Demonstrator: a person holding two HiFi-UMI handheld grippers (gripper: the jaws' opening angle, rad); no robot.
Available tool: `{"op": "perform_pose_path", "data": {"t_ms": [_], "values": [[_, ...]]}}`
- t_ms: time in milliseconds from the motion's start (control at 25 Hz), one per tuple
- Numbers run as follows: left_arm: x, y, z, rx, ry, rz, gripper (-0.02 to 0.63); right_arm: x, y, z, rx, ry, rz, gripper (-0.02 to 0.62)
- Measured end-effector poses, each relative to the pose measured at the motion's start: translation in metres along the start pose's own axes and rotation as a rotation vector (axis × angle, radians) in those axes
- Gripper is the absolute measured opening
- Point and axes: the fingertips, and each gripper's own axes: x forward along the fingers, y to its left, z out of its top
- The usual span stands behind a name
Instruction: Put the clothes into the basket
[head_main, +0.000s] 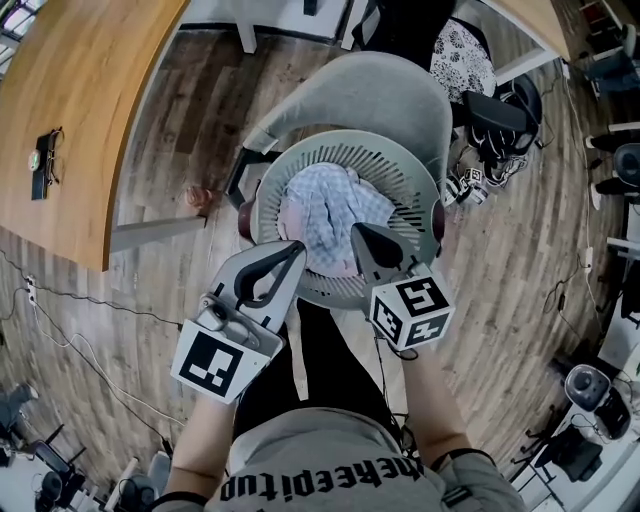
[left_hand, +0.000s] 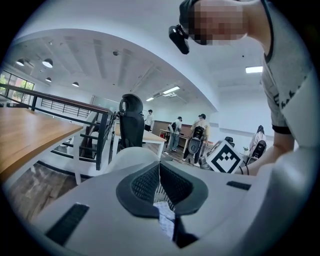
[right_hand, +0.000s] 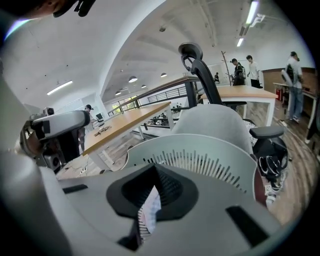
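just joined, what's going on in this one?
A person holds a gripper in each hand over a slatted laundry basket that sits on a grey chair. The basket already holds a checked cloth and a pink garment. The right gripper is shut on a fold of the checked cloth near the basket's front. The left gripper is shut too, its tips at the near rim; whether it pinches any fabric isn't clear.
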Motion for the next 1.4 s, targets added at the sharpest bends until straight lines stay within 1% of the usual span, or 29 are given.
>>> {"op": "perform_pose_path", "data": {"t_ms": [320, 720, 1240, 1400], "values": [[0.001, -0.021, -0.001, 0.035, 0.011, -0.067, 0.015, -0.032, 0.017, 0.010, 0.018, -0.071, -0.013, 0.011], [-0.004, -0.051, 0.013, 0.078, -0.010, -0.159, 0.015, -0.078, 0.040, 0.033, 0.036, -0.181, -0.039, 0.011], [-0.026, -0.092, 0.030, 0.131, -0.040, -0.238, 0.015, -0.139, 0.071, 0.047, 0.023, -0.294, -0.086, 0.011], [-0.035, -0.103, 0.033, 0.156, -0.063, -0.257, 0.015, -0.157, 0.084, 0.051, 0.012, -0.333, -0.091, 0.011]]}}
